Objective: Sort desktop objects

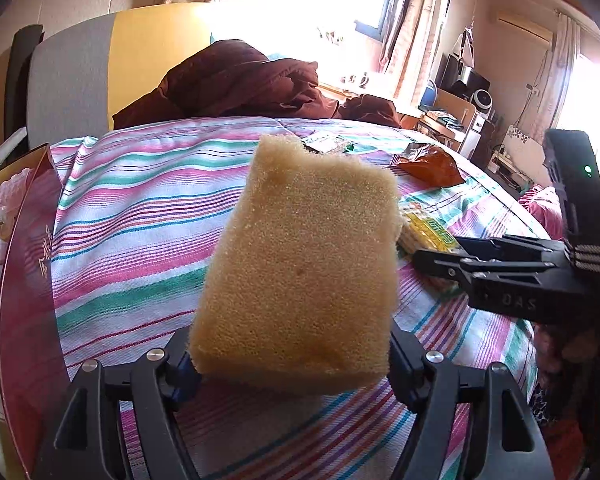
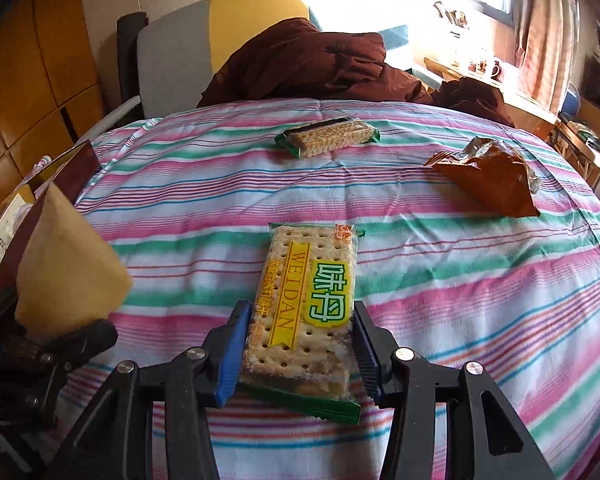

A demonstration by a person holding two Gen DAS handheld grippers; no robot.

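Box: a dark red box (image 1: 28, 280) with gold script on its side stands open at the left edge of the striped bedspread (image 1: 140, 208); one.
Sponge: a tan, coarse-pored foam block (image 1: 300, 264), roughly rectangular with a notch out of its far corner and faint darker stains; held up above the bedspread, beside the box; one.
Left gripper: the left gripper (image 1: 292, 364) is clamped on the near end of the sponge, a finger pressed into each side.
Near cracker pack: a clear wrapper with green ends (image 2: 304, 312), yellow and green label reading "WEIDAN", pale perforated crackers inside; it lies lengthwise on the bedspread, near the middle.
Right gripper: the right gripper (image 2: 296, 348) has its blue-padded fingers (image 2: 232, 352) against both long sides of that pack, closed around it.
Far cracker pack: a second green-edged pack (image 2: 328, 136) lies crosswise farther back, well apart from the first; two packs in all.
Snack bag: a crumpled brown-orange foil bag (image 2: 488, 176) lies to the right; one.
Quilt: a dark maroon quilt (image 2: 312, 68) is heaped at the headboard.
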